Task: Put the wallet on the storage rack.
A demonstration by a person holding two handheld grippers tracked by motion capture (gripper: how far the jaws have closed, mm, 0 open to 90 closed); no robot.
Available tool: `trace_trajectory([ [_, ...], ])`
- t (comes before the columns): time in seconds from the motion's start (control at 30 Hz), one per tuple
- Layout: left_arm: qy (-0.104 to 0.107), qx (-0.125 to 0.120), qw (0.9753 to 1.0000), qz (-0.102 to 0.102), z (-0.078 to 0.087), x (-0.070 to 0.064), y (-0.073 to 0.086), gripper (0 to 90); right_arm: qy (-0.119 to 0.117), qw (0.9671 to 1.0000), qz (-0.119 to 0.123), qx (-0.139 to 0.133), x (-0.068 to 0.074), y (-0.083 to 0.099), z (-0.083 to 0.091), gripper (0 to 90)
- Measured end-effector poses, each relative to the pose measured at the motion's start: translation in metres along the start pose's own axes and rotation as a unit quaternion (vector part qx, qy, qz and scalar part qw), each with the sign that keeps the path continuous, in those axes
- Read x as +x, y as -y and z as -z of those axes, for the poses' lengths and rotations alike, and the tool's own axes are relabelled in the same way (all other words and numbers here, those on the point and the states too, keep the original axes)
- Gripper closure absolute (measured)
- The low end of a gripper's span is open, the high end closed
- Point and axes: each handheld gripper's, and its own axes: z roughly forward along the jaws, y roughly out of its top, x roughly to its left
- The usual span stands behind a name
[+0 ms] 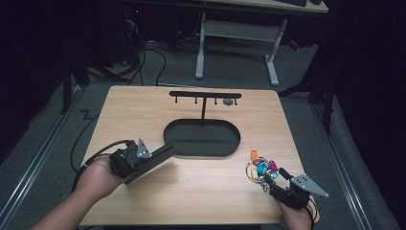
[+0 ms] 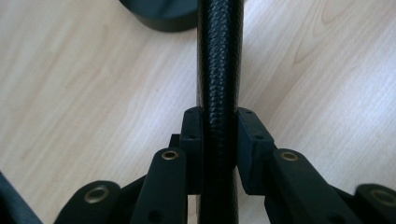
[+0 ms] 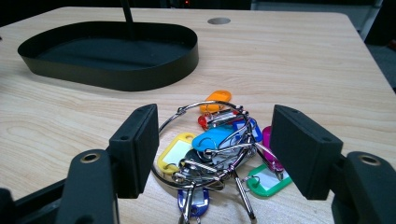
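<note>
One bunch of keys [image 3: 219,149] lies on my wooden table [image 1: 143,110], between my right gripper's [image 3: 212,154] spread jaws. My left gripper [image 2: 219,140] pinches one black strap [image 2: 218,70]. One black tray [image 1: 201,139]; dark room.

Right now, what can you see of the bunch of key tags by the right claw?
The bunch of coloured plastic key tags on a large silver wire ring lies flat on the light wooden table, near its right front corner. Orange, red, blue, yellow, magenta and green tags are tangled with small metal rings. The right claw stands open around it, jaws either side.
</note>
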Motion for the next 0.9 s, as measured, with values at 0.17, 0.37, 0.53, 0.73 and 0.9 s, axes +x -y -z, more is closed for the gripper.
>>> trace_trajectory([
  [0.17, -0.022, -0.015, 0.9996, -0.009, 0.007, -0.004, -0.006, 74.9, -0.007, 1.0000, 0.004, 0.005, 0.001, 0.002, -0.003, 33.5],
  [0.37, -0.046, -0.022, 0.9973, -0.053, 0.013, -0.010, -0.021, 74.9, -0.011, 0.9999, 0.006, 0.001, 0.000, -0.001, -0.004, 33.5],
  [0.53, -0.062, -0.028, 0.9924, -0.103, 0.007, -0.014, -0.039, 74.9, -0.007, 0.9999, 0.011, 0.003, 0.002, 0.000, 0.003, 33.7],
  [0.73, -0.086, -0.046, 0.9848, -0.144, -0.004, -0.016, -0.061, 74.9, 0.006, 0.9999, 0.014, 0.006, 0.001, 0.002, 0.006, 33.7],
  [0.9, -0.097, -0.052, 0.9807, -0.162, -0.012, -0.019, -0.078, 74.9, 0.009, 0.9998, 0.014, 0.007, -0.002, 0.005, 0.010, 33.7],
])
